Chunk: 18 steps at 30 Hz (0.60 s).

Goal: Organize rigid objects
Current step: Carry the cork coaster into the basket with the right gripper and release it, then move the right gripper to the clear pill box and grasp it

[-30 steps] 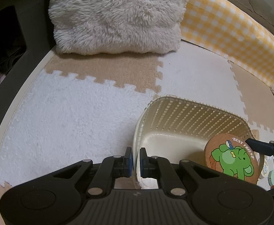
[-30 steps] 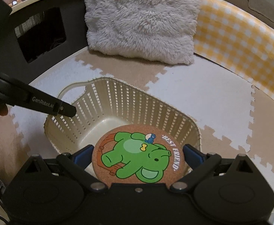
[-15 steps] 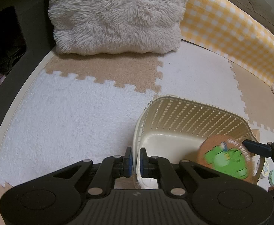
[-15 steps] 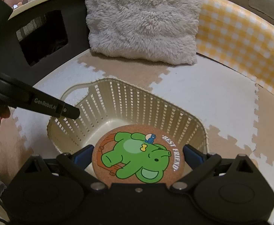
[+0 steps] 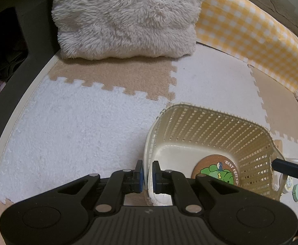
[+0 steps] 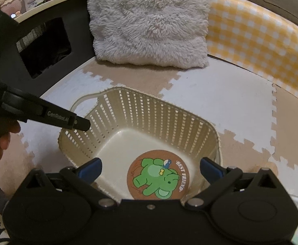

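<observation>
A round cork coaster (image 6: 158,174) with a green elephant and "BEST FRIEND" lies flat on the floor of a cream slotted basket (image 6: 149,110). It also shows in the left wrist view (image 5: 216,170). My right gripper (image 6: 150,166) is open and empty above the basket's near wall, with the coaster below and between its fingers. My left gripper (image 5: 147,173) is shut on the basket's rim (image 5: 146,155) at its left end. In the right wrist view the left gripper's finger (image 6: 75,121) reaches in from the left.
The basket stands on beige and white foam puzzle mats (image 5: 77,122). A fluffy grey cushion (image 5: 126,18) leans at the back beside a yellow checked bumper (image 5: 251,32). A dark cabinet (image 6: 42,47) stands at left. Small round items (image 5: 297,192) lie right of the basket.
My right gripper opened and let go of the coaster, which dropped flat onto the basket floor. My left gripper kept its hold on the basket rim.
</observation>
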Each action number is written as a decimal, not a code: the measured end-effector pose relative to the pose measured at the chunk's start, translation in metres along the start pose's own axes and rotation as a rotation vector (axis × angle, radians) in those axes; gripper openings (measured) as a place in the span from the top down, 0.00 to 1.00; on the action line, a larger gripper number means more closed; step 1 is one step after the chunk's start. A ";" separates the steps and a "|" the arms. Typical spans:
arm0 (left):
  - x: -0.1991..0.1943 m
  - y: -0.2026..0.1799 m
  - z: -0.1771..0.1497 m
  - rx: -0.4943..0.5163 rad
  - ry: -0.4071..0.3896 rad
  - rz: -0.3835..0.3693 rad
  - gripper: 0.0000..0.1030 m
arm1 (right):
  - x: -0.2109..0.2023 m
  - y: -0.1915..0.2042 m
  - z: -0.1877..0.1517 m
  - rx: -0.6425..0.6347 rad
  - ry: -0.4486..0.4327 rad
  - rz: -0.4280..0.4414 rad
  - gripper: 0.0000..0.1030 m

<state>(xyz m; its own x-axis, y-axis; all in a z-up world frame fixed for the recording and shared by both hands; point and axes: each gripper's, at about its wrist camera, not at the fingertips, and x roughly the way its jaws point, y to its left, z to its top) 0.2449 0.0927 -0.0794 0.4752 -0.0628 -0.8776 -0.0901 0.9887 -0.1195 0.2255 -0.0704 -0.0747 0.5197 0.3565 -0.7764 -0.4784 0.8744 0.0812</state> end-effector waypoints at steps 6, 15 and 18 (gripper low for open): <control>0.000 0.000 0.000 -0.001 0.002 -0.002 0.92 | -0.020 -0.006 0.000 0.076 -0.005 0.029 0.00; 0.000 -0.001 -0.001 0.009 0.001 0.003 0.92 | -0.080 -0.039 0.000 0.167 -0.171 -0.056 0.00; 0.000 -0.001 -0.001 0.009 0.001 0.004 0.92 | -0.099 -0.059 -0.002 0.198 -0.235 -0.114 0.00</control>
<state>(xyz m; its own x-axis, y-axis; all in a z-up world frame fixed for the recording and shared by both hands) 0.2444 0.0915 -0.0797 0.4735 -0.0590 -0.8788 -0.0839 0.9902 -0.1117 0.2011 -0.1583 -0.0043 0.7221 0.2986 -0.6241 -0.2725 0.9519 0.1401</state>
